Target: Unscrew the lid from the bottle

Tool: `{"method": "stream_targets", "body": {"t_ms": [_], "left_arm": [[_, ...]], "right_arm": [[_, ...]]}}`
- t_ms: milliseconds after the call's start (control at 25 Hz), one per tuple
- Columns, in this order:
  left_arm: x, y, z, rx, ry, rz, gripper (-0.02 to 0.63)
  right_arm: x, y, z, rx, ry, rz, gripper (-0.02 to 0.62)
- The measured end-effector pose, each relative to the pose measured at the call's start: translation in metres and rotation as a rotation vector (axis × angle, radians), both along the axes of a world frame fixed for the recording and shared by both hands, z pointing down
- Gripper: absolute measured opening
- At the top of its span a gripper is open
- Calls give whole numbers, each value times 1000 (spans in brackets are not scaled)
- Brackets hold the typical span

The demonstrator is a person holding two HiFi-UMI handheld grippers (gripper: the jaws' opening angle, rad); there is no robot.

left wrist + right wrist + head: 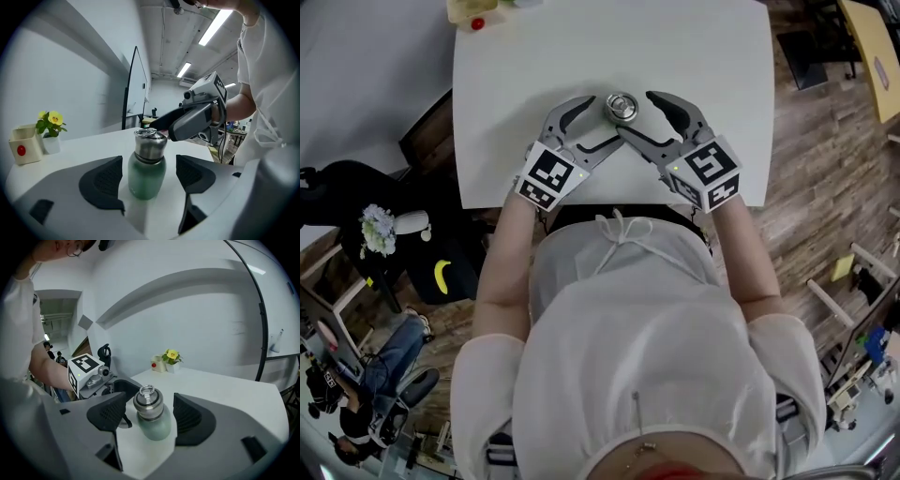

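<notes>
In the head view, open worktop (694, 56) spreads from 10 round to 2 o'clock of the bottle (622, 106), and the way down from above is free. The left gripper (605, 120) and right gripper (635, 112) block 3 through 6 to 9 o'clock. Their fingers straddle the bottle with slim gaps either side. A small box (467, 13) and a flower pot (50, 143) stand well apart at 11 o'clock.
</notes>
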State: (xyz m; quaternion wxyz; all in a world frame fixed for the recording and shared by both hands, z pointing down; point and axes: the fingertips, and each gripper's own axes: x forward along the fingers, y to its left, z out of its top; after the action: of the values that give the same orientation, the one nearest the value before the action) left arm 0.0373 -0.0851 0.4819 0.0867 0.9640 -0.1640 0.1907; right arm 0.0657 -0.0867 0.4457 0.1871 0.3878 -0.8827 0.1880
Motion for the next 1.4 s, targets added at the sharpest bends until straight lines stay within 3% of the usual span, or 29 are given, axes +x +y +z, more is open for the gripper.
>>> {"method": "stream_targets", "body": {"t_ms": [320, 760, 1080, 1400], "left_arm": [[21, -6, 28, 2, 7, 132, 353], [25, -7, 30, 17, 39, 180, 351], [25, -5, 31, 13, 30, 198, 351], [24, -7, 32, 8, 11, 207, 351]], "right_arm": [[-16, -11, 16, -58, 41, -51, 264], [-19, -5, 17, -115, 185, -170, 244], [-24, -1, 21, -176, 366, -444, 242], [-23, 2, 23, -124, 493, -787, 242]]}}
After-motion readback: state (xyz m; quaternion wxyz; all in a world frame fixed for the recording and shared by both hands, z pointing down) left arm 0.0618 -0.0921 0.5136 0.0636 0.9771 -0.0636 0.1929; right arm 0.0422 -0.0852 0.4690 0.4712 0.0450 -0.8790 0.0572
